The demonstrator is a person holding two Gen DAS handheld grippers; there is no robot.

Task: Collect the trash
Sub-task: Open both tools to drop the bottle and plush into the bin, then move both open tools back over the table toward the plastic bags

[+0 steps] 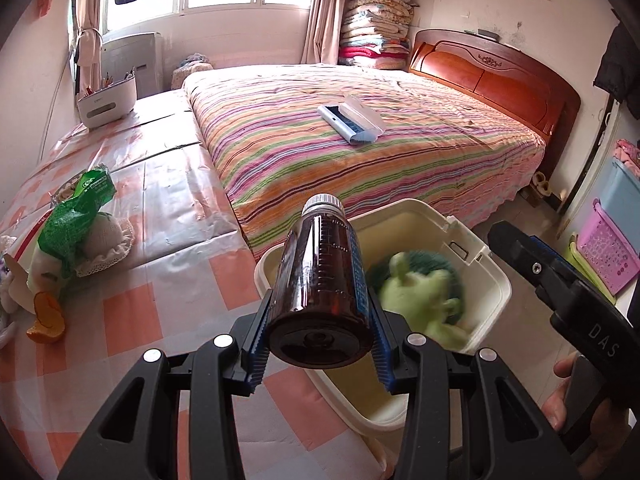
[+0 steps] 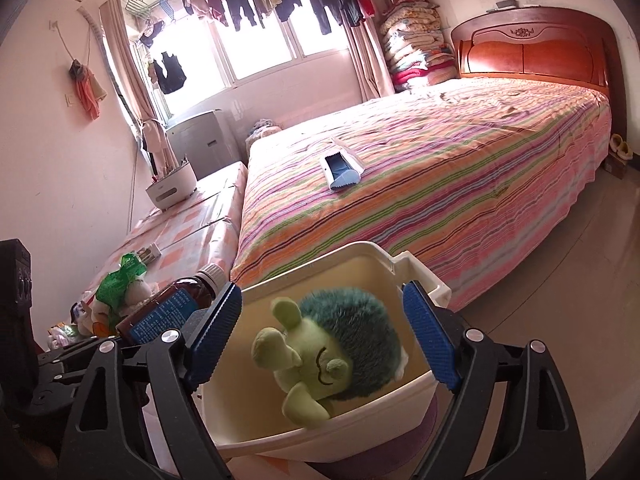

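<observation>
My left gripper (image 1: 318,316) is shut on a brown medicine bottle (image 1: 320,280) with a white cap, held lying along the fingers at the near left rim of a cream plastic bin (image 1: 492,280). The bottle also shows in the right wrist view (image 2: 168,312). A green plush hedgehog (image 2: 332,352) lies inside the bin (image 2: 420,392). My right gripper (image 2: 322,340) is open, its blue pads wide apart over the bin with the plush below them; it shows in the left wrist view (image 1: 540,276) too. A green wrapper (image 1: 76,216) and orange peel (image 1: 46,320) lie on the checked table.
A pink checked table (image 1: 160,320) is at the left, with a white pen holder (image 1: 108,100) at its far end. A striped bed (image 1: 360,140) carries a blue-white brush (image 1: 352,120). A plush toy (image 1: 104,244) sits by the wrapper. Coloured baskets (image 1: 608,248) stand at the right.
</observation>
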